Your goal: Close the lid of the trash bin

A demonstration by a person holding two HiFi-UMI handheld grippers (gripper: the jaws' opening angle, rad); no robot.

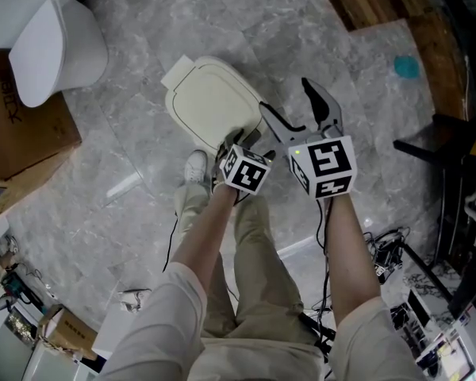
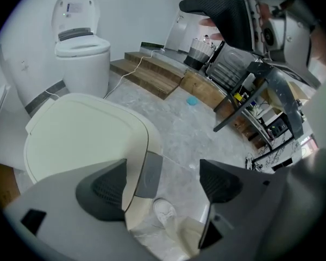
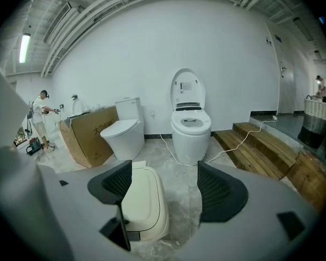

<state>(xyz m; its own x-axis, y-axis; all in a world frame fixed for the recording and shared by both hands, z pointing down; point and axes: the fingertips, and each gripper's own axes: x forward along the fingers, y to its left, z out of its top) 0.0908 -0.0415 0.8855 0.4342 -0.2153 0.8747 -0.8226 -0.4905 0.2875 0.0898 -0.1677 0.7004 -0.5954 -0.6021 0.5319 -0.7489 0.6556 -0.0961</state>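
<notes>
The cream trash bin (image 1: 210,101) stands on the marble floor with its lid (image 2: 81,137) lying flat on top. A grey tab (image 2: 146,173) sits at the lid's front edge. My left gripper (image 1: 239,140) hangs at the bin's near edge, open; in the left gripper view (image 2: 163,173) its left jaw overlaps the lid's front rim and nothing is pinched. My right gripper (image 1: 284,94) hovers open just right of the bin. In the right gripper view (image 3: 165,181) the bin (image 3: 144,203) lies low between the jaws, well below them.
A white toilet (image 3: 190,126) with raised seat, a second toilet (image 3: 122,135) and a cardboard box (image 3: 89,132) stand beyond the bin. Wooden steps (image 3: 261,145) lie right. A black rack (image 1: 460,173) is at the right edge. My white shoe (image 1: 194,165) touches the bin's front.
</notes>
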